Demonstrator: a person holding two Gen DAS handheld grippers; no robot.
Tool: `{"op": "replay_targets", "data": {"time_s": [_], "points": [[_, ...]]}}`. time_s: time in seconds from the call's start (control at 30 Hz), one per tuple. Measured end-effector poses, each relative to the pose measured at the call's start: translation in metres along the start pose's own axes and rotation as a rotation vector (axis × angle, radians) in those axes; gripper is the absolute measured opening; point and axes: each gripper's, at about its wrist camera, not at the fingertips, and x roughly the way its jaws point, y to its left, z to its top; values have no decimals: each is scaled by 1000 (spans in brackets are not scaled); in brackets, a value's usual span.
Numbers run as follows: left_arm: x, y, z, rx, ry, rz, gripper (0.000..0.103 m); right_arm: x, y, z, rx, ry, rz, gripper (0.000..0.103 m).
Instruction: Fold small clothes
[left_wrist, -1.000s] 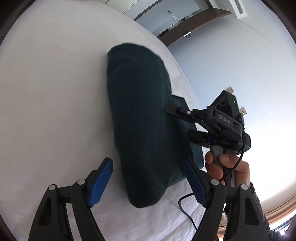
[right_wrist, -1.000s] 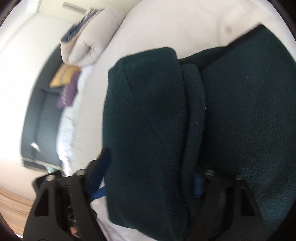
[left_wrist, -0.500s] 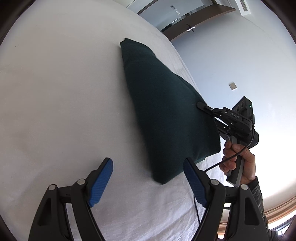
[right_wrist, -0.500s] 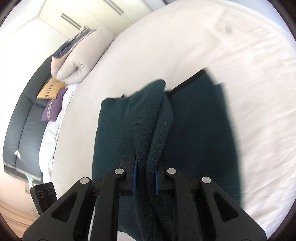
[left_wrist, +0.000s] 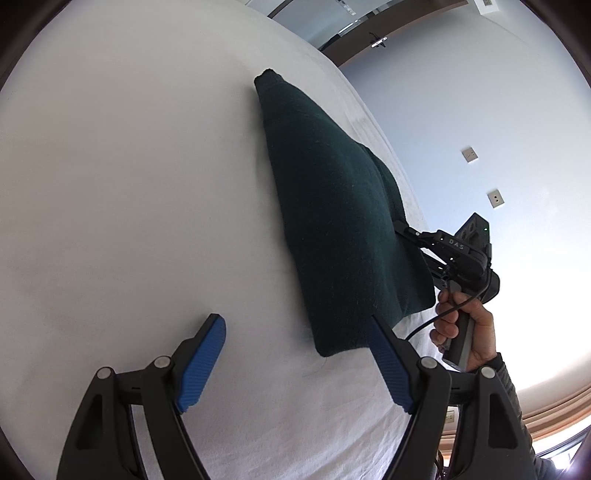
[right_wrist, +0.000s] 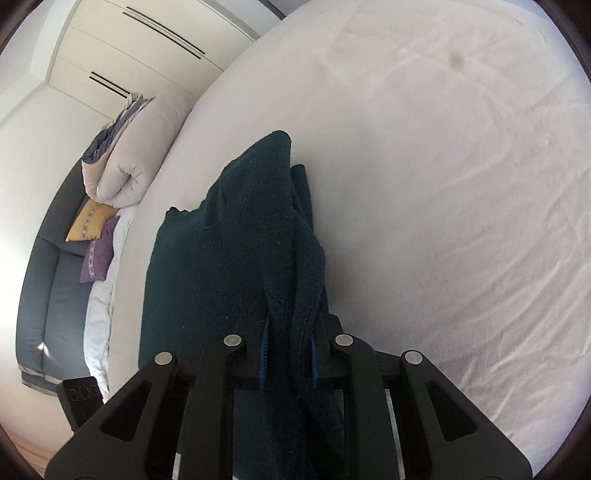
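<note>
A dark green knitted garment (left_wrist: 332, 221) lies folded on the white bed sheet (left_wrist: 129, 184), its near side lifted. My right gripper (right_wrist: 288, 354) is shut on a bunched edge of the garment (right_wrist: 236, 251) and holds it up off the sheet; it also shows in the left wrist view (left_wrist: 406, 232) at the garment's right side. My left gripper (left_wrist: 295, 354) is open and empty, with blue pads, just above the sheet beside the garment's near corner.
The white sheet (right_wrist: 443, 184) is lightly wrinkled. A folded duvet (right_wrist: 136, 155), a yellow cushion (right_wrist: 88, 219) and a purple cushion (right_wrist: 98, 254) sit on a dark sofa (right_wrist: 44, 295) beyond the bed's left edge. A wall with sockets (left_wrist: 495, 199) lies to the right.
My right gripper closed on the garment's edge and lifted it, pulling back. The garment went from flat and close to raised and narrow. My left gripper drew back and stays open.
</note>
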Motion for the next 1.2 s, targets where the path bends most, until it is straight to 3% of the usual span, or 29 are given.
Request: {"op": "replay_targets", "data": {"time_s": [0.1, 0.17, 0.2, 0.23, 0.33, 0.4, 0.43, 0.47, 0.63, 0.77, 0.83, 0.9, 0.97, 1.03, 1.07, 1.13, 1.17, 1.2], "points": [[1, -3, 8, 18, -17, 16, 81, -10, 10, 3, -28, -7, -64, 25], [2, -9, 14, 25, -35, 19, 81, -16, 36, -4, -61, -63, -120, 38], [2, -9, 15, 30, -40, 15, 82, -26, 43, -8, -84, -105, -109, 54], [4, -12, 18, 41, -45, 15, 82, -36, 47, -11, -102, -131, -90, 60], [9, -23, 26, 84, -61, 38, 82, -45, 64, -24, -178, -140, -75, 60], [13, -30, 31, 113, -80, 42, 82, -29, 64, -34, -230, -81, -164, 60], [18, -33, 35, 125, -82, 46, 82, -12, 57, -38, -245, -26, -251, 60], [25, -35, 39, 129, -72, 58, 82, -3, 51, -43, -251, -10, -264, 61], [32, -50, 58, 172, -86, 93, 82, -24, 31, -47, -151, -89, -167, 64], [33, -41, 82, 120, -129, 133, 88, -47, 16, -31, -60, -135, -40, 64], [42, -33, 91, 84, -112, 154, 91, -46, 13, -19, -7, -118, 11, 64], [64, -26, 94, 63, -34, 168, 92, -38, 11, -9, 9, -75, 35, 64], [84, -22, 89, 73, 16, 181, 94, -16, 5, -6, 9, -9, 14, 64], [86, -27, 84, 122, -3, 213, 95, -4, 4, -6, -2, -8, -17, 65], [88, -29, 84, 126, 3, 229, 93, -1, 9, -5, -25, -12, -33, 65], [90, -34, 86, 130, 30, 217, 72, 2, 18, -6, -77, 0, -95, 58], [91, -39, 87, 131, 45, 227, 68, 7, 23, -5, -100, 6, -108, 54], [91, -46, 88, 156, 48, 255, 61, 9, 28, -4, -118, 21, -103, 38]]}}
